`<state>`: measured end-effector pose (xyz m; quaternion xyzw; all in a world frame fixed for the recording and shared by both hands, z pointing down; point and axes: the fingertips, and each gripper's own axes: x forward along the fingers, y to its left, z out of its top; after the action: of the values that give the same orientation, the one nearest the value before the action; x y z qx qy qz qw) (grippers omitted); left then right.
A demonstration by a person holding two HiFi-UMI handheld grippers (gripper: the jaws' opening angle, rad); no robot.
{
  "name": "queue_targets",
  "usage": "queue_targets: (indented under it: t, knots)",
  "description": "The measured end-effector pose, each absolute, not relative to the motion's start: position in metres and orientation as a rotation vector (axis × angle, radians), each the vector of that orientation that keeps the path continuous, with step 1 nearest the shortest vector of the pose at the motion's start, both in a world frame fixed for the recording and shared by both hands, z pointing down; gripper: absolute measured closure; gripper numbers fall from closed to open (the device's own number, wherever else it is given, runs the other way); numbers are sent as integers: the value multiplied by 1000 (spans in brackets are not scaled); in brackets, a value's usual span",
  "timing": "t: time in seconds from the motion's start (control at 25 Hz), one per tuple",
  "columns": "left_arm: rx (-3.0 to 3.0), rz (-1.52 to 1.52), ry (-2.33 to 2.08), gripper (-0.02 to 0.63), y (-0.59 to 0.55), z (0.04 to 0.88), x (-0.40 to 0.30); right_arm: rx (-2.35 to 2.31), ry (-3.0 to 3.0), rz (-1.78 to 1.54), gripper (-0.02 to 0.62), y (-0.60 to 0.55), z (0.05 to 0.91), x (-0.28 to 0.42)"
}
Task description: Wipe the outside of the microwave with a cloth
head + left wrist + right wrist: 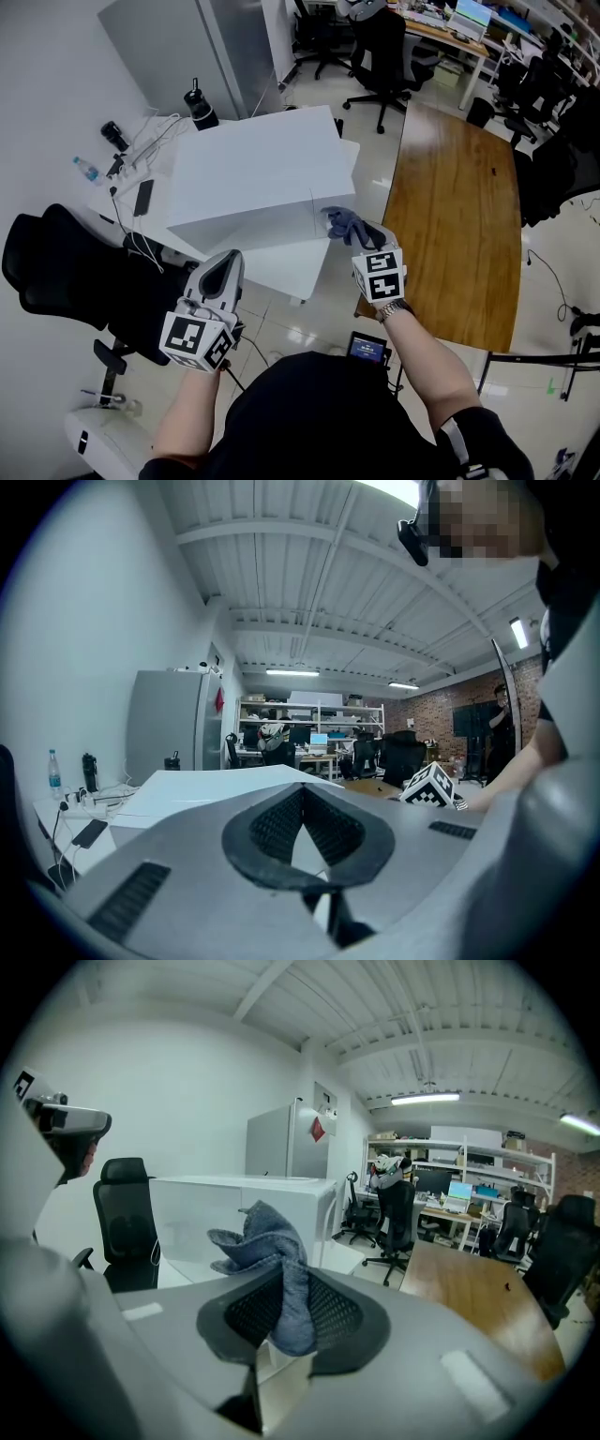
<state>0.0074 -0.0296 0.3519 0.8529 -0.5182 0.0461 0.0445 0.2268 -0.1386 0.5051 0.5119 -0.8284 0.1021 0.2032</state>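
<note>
Small bottle (86,170) at the desk's (159,150) left edge; I cannot tell its contents. My left gripper (228,265) is closed with nothing in it, low in front of the white microwave (253,169). My right gripper (364,234) clamps a blue-grey cloth (341,223), just beside the microwave's front right corner.

Wooden table (459,216), black office chairs (380,47), glossy tiled floor (375,178).
</note>
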Motion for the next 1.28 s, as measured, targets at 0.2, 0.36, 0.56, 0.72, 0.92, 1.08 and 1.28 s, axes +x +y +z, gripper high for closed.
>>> queue_targets:
  t: [0.2,0.36,0.56,0.72,0.92,1.08,1.28]
  knots:
    - [2618,172,-1531,601,-26,359,28,1438,-2321,263,517,-138,495,244]
    - [2615,176,-1508,601,-23,360,45,1437,-2347,248,515,-134,481,255]
    - [2648,204,-1447,601,-20,362,69,1386,-2434,209,515,-121,448,255]
    - [2677,222,-1369,592,-18,365,90,1272,-2541,153,515,-106,416,242]
    - [2722,223,-1293,516,-16,362,111,1077,-2699,111,515,-78,378,220]
    - [2746,187,-1231,423,-14,357,119,866,-2834,81,515,-53,353,200]
    - [2774,89,-1154,346,-7,347,120,561,-2950,57,515,-22,338,176]
